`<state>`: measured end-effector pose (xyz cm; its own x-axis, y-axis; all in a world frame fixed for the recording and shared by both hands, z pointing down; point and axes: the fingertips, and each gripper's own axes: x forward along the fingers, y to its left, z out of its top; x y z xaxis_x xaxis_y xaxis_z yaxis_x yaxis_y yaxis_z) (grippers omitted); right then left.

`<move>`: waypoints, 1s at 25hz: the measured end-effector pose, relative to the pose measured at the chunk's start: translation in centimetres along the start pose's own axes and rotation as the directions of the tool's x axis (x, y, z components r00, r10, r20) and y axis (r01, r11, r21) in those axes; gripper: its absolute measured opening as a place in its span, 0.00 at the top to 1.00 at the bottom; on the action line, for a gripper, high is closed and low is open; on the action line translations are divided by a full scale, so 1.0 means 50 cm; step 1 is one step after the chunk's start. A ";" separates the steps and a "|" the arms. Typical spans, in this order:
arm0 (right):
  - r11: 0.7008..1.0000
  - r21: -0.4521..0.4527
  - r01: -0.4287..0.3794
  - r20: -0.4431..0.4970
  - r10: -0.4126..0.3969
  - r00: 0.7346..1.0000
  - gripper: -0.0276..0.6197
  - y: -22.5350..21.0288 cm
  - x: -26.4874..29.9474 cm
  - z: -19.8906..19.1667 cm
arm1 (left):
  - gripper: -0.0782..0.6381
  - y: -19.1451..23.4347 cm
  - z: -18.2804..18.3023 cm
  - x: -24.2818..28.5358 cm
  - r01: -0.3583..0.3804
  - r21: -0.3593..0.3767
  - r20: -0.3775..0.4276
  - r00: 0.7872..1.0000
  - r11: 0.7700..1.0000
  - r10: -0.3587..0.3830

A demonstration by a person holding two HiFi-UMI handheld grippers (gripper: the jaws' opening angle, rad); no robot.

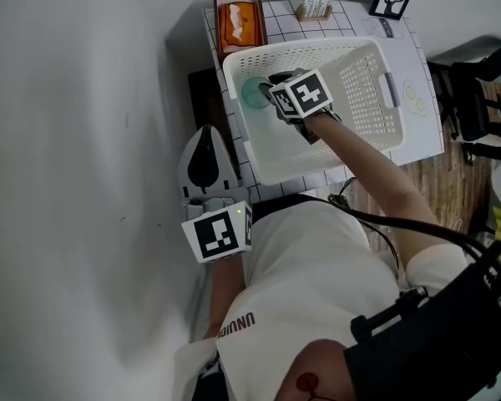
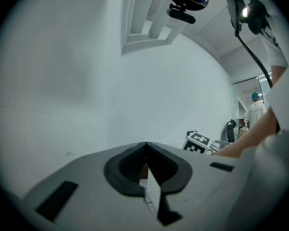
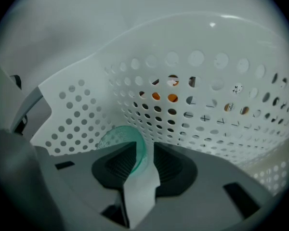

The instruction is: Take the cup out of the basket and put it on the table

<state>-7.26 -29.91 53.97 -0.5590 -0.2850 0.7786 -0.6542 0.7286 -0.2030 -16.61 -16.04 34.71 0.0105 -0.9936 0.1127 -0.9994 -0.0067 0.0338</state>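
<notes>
The teal cup point(image 3: 119, 137) lies in the corner of the white perforated basket point(image 1: 376, 57), its thin rim standing between the right gripper's point(image 3: 144, 154) parted jaws, against one pad and clear of the other, so nothing is clamped. The basket wall curves just ahead of those jaws. The left gripper point(image 2: 145, 147) hangs well back from the table point(image 1: 424, 98), jaws pinched together on nothing.

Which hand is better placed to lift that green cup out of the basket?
The right hand-held gripper: it is inside the basket, jaws straddling the rim of the cup. The left hand-held gripper is outside, jaws together, facing the wall.
</notes>
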 end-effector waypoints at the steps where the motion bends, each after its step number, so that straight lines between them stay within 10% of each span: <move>1: 1.000 -0.001 0.001 -0.002 -0.001 1.000 0.77 0.000 0.000 0.000 | 0.87 0.001 0.000 -0.001 0.000 0.000 0.001 1.000 1.000 0.000; 25: 0.999 -0.026 -0.021 -0.024 0.020 1.000 0.88 0.013 -0.045 0.016 | 0.87 -0.012 0.010 -0.001 0.026 0.013 0.008 1.000 1.000 -0.026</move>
<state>-6.82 -29.29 51.61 -0.5598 -0.2555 0.7883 -0.6293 0.7500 -0.2038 -16.03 -16.02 34.18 0.0363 -0.9940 0.1036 -0.9991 -0.0340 0.0233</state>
